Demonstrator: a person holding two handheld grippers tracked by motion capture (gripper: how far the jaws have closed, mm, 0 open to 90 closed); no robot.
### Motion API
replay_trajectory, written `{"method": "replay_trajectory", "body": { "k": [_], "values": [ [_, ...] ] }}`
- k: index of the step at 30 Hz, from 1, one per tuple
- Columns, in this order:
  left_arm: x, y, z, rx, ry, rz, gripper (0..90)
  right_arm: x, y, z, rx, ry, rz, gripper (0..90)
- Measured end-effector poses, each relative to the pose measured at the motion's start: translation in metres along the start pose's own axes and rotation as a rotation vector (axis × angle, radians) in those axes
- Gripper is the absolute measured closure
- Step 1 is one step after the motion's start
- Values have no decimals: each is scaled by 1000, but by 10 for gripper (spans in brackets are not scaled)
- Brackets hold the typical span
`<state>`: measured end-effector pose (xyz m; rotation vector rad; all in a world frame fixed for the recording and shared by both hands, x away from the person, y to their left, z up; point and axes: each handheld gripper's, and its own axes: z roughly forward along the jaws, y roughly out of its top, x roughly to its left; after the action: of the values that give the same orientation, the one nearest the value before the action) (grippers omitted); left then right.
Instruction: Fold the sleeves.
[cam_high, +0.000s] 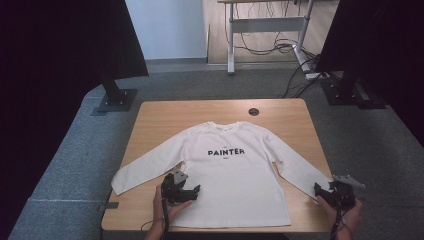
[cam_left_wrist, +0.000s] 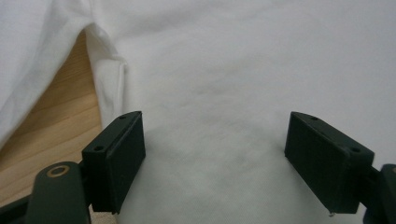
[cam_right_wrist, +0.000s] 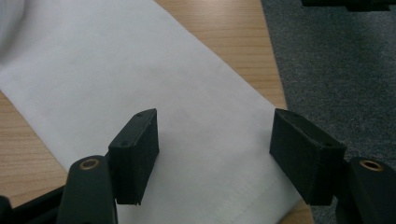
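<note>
Tongs both gape wide: left tongs (cam_high: 188, 192) over shirt (cam_high: 235, 175) body, right tongs (cam_high: 327, 190) over sleeve cuff (cam_right_wrist: 219, 186)

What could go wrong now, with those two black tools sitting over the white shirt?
The right tool is open over the sleeve cuff, which lies near the table edge; a tug might pull it off. The left tool, open over the shirt body, might pinch only the top layer and bunch it.

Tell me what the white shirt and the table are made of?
The shirt looks like soft knit cotton, matte: it lies limp with gentle wrinkles and a stitched hem, though the fibre can't be confirmed. The table looks like wood or wood-look laminate, smooth, with pale grain lines.
</note>
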<state>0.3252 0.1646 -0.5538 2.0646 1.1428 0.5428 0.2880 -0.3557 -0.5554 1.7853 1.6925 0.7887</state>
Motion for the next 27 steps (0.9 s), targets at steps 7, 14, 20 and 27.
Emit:
{"method": "replay_trajectory", "body": {
  "k": [7,14,20,27],
  "values": [
    [0,0,0,0,0,0,196,-9,-4,-5,-13,-1,28,316],
    [0,0,0,-1,-1,-1,196,-15,-6,-9,-3,-5,27,284],
    [0,0,0,-1,0,1,196,-25,-10,-13,0,-6,48,269],
    [0,0,0,-1,0,0,195,-38,-13,-16,4,6,90,256]
  ]
}}
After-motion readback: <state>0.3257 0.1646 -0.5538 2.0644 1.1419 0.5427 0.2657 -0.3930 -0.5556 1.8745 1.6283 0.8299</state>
